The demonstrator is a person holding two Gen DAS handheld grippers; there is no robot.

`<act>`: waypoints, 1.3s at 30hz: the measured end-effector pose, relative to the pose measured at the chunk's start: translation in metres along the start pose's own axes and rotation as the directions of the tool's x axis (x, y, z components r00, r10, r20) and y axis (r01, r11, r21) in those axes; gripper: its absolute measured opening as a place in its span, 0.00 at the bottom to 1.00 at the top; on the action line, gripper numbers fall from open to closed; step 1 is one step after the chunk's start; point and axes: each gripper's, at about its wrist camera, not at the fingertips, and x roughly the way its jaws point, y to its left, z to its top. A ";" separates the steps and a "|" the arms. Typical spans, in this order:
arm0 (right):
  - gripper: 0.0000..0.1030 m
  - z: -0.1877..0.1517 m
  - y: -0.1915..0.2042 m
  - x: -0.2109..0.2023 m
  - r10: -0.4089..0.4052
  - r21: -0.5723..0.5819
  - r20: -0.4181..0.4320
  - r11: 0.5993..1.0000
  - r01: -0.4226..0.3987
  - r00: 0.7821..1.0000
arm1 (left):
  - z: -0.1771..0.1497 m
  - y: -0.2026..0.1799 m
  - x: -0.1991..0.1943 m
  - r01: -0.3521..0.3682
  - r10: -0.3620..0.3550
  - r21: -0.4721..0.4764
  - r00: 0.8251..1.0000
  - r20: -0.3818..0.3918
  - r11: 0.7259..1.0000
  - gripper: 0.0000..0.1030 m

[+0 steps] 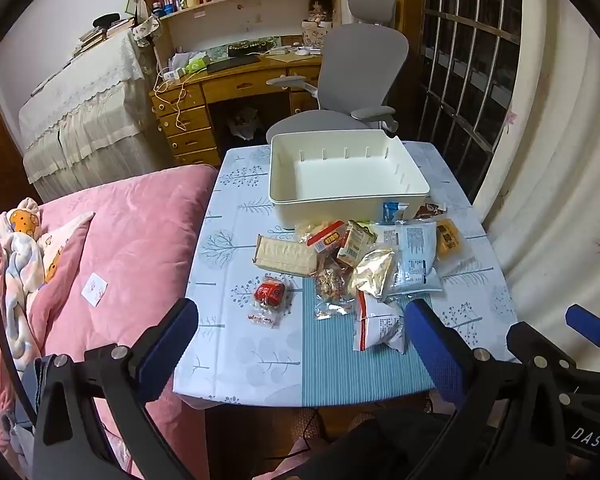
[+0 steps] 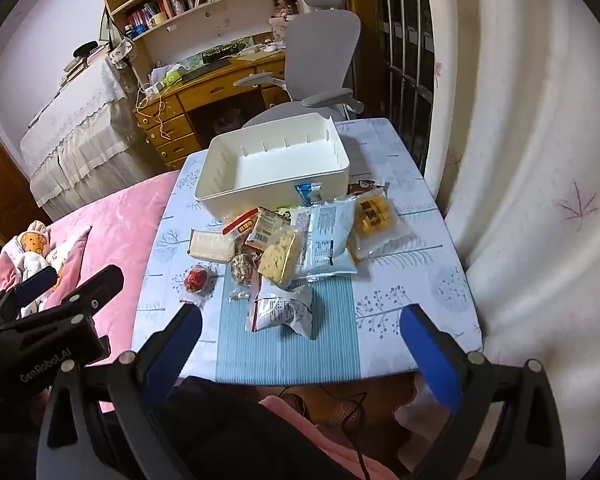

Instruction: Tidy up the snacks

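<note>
A pile of wrapped snacks lies on the small table [image 1: 240,360], in front of an empty white bin [image 1: 340,176] [image 2: 272,168]. A red round snack [image 1: 269,293] [image 2: 196,278] lies apart at the left. A beige cracker pack [image 1: 284,256], a white packet [image 1: 380,326] [image 2: 282,308], a gold packet [image 1: 374,270] and a yellow cake pack [image 2: 374,212] show too. My left gripper [image 1: 300,320] is open and empty, above the table's near edge. My right gripper [image 2: 300,324] is open and empty, also above the near edge, to the right of the left one.
A pink quilted bed [image 1: 112,248] adjoins the table's left side. A grey office chair [image 1: 356,80] and a wooden desk [image 1: 228,80] stand behind the table. A curtain [image 2: 540,160] hangs at the right. A barred window [image 1: 468,52] is at the back right.
</note>
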 end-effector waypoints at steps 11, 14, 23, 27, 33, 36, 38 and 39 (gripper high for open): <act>0.97 0.000 -0.004 0.001 -0.001 0.001 -0.012 1.000 0.001 1.000 | -0.002 -0.007 0.003 0.018 -0.018 0.001 1.000 -0.017 1.000 0.99; 0.97 -0.003 -0.006 0.005 -0.003 0.008 -0.015 1.000 0.003 1.000 | 0.000 -0.002 0.007 0.024 -0.024 -0.009 0.999 -0.034 1.000 0.99; 0.97 0.001 -0.009 0.004 -0.012 0.019 -0.025 1.000 0.012 1.000 | 0.009 0.004 0.008 0.008 -0.008 -0.022 0.999 -0.040 1.000 0.99; 0.97 0.003 -0.010 0.003 -0.005 0.012 -0.032 1.000 0.005 0.999 | 0.011 0.003 0.014 0.005 -0.006 -0.016 0.998 -0.063 1.000 0.99; 0.97 0.012 -0.013 0.007 0.020 -0.017 -0.038 1.000 -0.021 0.999 | 0.013 0.004 0.020 -0.008 0.003 -0.051 0.996 -0.094 0.999 0.99; 0.97 0.016 -0.017 0.010 0.030 -0.026 -0.047 0.999 -0.032 0.998 | 0.013 0.001 0.016 0.002 -0.007 -0.067 0.997 -0.080 0.998 0.99; 0.97 0.018 -0.020 0.011 0.041 -0.031 -0.050 0.999 -0.043 0.998 | 0.012 -0.002 0.013 0.009 -0.015 -0.077 0.997 -0.075 0.997 0.99; 0.97 0.020 -0.021 0.012 0.048 -0.034 -0.051 0.998 -0.049 0.998 | 0.012 -0.004 0.012 0.011 -0.017 -0.081 0.997 -0.072 0.997 0.99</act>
